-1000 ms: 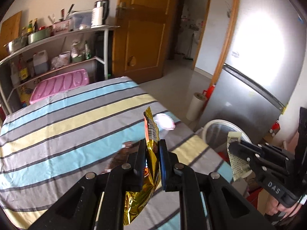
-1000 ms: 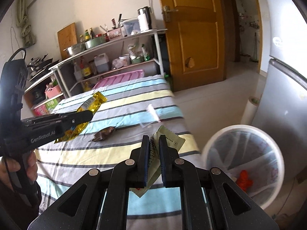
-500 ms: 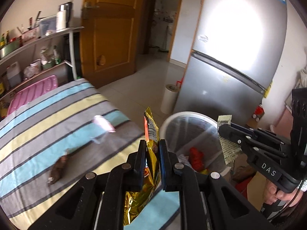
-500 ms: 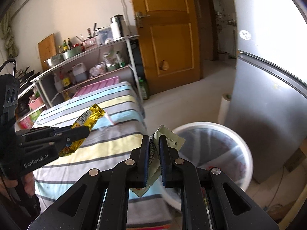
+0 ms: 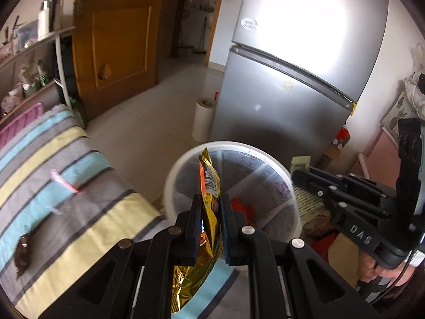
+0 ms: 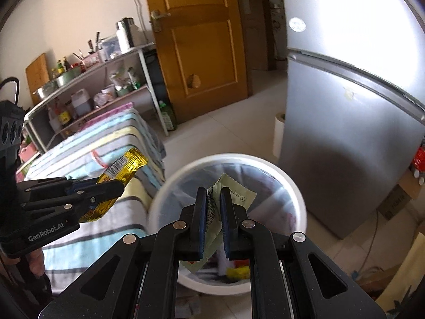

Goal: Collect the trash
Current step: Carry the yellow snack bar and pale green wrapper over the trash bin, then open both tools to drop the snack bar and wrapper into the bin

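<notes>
While poised above the round white plastic bin (image 6: pixel 297 194) with its clear liner, beside the striped-cloth worktop (image 5: pixel 66 226): left tool (image 5: pixel 209 226) pinching a crinkly gold foil snack wrapper (image 5: pixel 209 183) mid-body; right tool (image 6: pixel 213 210) pressed onto a pale green paper sachet (image 6: pixel 233 194). Both likely feather-light, limp, foil slippery; best gripped flat across the middle. Brown wrapper (image 5: pixel 22 252) and pink-edged clear scrap (image 5: pixel 62 183) left on cloth.

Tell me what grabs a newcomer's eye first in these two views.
The left gripper is clamped on a shiny gold snack wrapper, the brightest thing in view, at the near rim of the white trash bin. The right gripper pinches a pale green packet over that bin. Behind stands a glaring silver fridge; the striped tablecloth to the left holds more scraps.
</notes>
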Demonstrator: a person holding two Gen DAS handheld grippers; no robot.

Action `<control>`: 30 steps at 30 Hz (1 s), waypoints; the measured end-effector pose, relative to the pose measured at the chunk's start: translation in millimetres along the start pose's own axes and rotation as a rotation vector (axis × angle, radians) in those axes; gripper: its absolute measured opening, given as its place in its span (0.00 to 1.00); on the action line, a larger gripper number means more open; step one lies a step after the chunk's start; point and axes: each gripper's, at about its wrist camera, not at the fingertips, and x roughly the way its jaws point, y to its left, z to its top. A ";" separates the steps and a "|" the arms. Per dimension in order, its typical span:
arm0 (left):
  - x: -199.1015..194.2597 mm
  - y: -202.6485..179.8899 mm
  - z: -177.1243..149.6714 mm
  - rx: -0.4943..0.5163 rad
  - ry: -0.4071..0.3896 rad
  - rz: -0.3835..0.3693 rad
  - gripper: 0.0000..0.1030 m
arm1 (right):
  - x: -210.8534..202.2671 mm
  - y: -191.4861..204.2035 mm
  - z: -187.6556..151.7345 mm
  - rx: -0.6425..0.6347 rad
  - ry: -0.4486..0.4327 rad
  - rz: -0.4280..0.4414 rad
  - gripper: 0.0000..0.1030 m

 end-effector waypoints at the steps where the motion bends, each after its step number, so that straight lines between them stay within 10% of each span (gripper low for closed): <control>1: 5.2 -2.6 1.2 0.008 0.007 -0.002 0.13 | 3.4 -4.4 -0.9 0.006 0.011 -0.002 0.10; 21: 54.3 -15.6 -5.2 0.018 0.118 0.000 0.14 | 58.4 -40.4 -26.5 0.054 0.154 -0.055 0.12; 30: 54.2 -11.7 -4.9 0.003 0.119 -0.007 0.33 | 60.3 -45.0 -28.9 0.076 0.166 -0.074 0.24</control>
